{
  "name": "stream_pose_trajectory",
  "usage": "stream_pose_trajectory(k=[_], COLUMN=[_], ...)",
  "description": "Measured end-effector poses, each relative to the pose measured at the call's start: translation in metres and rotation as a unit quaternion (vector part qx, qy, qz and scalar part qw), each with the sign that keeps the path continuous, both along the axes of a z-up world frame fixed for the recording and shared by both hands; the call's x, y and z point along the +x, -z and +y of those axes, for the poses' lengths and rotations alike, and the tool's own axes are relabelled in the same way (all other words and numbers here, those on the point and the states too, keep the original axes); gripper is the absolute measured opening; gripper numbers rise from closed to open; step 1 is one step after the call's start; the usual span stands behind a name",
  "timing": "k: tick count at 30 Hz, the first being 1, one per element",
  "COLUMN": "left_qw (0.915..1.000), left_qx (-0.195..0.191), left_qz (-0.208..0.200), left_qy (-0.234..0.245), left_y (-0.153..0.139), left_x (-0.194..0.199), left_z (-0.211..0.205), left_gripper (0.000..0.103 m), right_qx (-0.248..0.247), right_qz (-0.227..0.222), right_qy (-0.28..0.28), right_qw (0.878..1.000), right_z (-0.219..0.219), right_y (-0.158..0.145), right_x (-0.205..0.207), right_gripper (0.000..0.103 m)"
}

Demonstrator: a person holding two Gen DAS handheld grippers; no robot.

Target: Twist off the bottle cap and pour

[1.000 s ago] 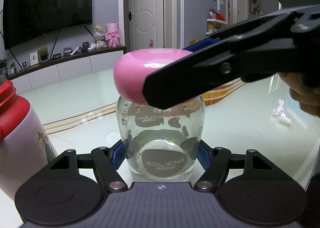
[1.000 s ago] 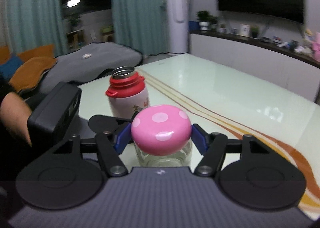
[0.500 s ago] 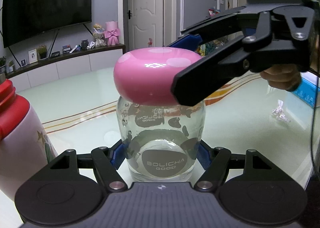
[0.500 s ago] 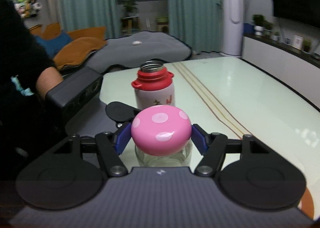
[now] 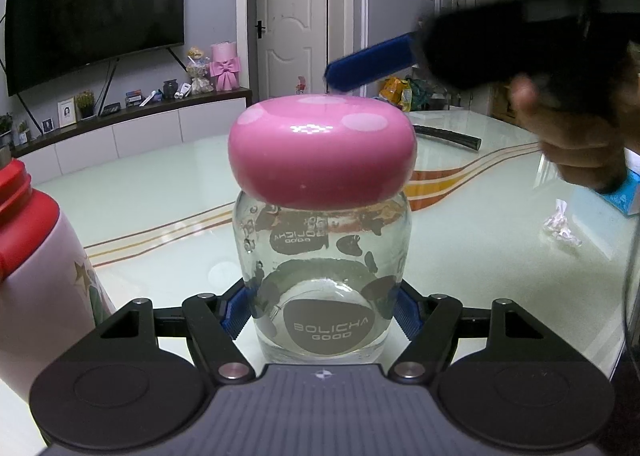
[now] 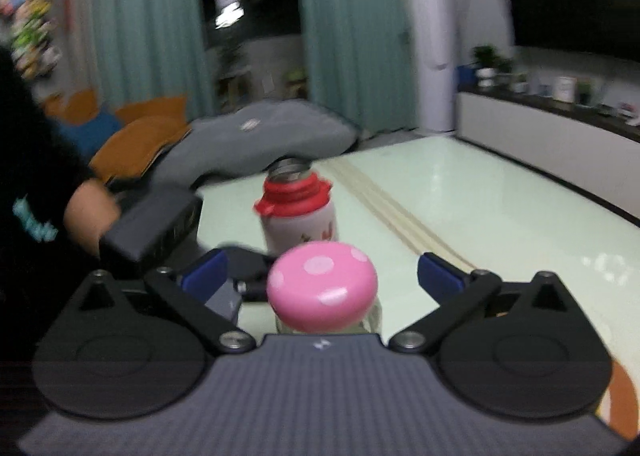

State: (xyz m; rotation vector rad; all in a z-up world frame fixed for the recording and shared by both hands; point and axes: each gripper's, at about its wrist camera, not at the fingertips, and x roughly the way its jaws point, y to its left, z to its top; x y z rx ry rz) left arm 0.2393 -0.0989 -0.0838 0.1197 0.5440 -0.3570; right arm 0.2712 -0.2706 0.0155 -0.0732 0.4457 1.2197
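Note:
A clear glass bottle (image 5: 324, 280) with a pink dotted mushroom cap (image 5: 322, 152) stands on the pale green table (image 5: 460, 240). My left gripper (image 5: 322, 310) is shut on the bottle's lower body. My right gripper (image 6: 322, 276) is open, its blue pads wide apart on either side of the cap (image 6: 322, 290) and raised above it. In the left wrist view one blue right finger (image 5: 370, 66) shows above and behind the cap. A white flask with a red open neck (image 6: 298, 212) stands just beyond; it also shows in the left wrist view (image 5: 36, 264).
A crumpled wrapper (image 5: 560, 222) and a blue box (image 5: 624, 192) lie at the table's right. A dark rod (image 5: 448, 136) lies farther back. The person's arm (image 6: 80, 216) is at the left.
My right gripper was shut on the pink cap; it has let go, opened wide and lifted up and back. The left gripper and bottle have not moved.

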Motion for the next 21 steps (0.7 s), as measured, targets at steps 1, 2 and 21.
stream_pose_trajectory(k=[1, 2, 21], left_qw=[1.0, 1.0, 0.9999], left_qx=[0.001, 0.001, 0.001], left_qz=[-0.002, -0.003, -0.008], left_qy=[-0.001, -0.001, -0.01], left_y=[0.0, 0.001, 0.001], left_x=[0.0, 0.0, -0.002], left_z=[0.0, 0.0, -0.004], left_gripper=[0.073, 0.073, 0.073], right_qx=[0.001, -0.001, -0.156], right_qz=[0.007, 0.029, 0.127], right_qy=[0.021, 0.082, 0.404], right_qw=[1.0, 0.996, 0.892], right_z=[0.0, 0.003, 0.1], right_y=[-0.002, -0.007, -0.02], right_x=[-0.002, -0.009, -0.054], right_gripper=[0.103, 0.103, 0.082])
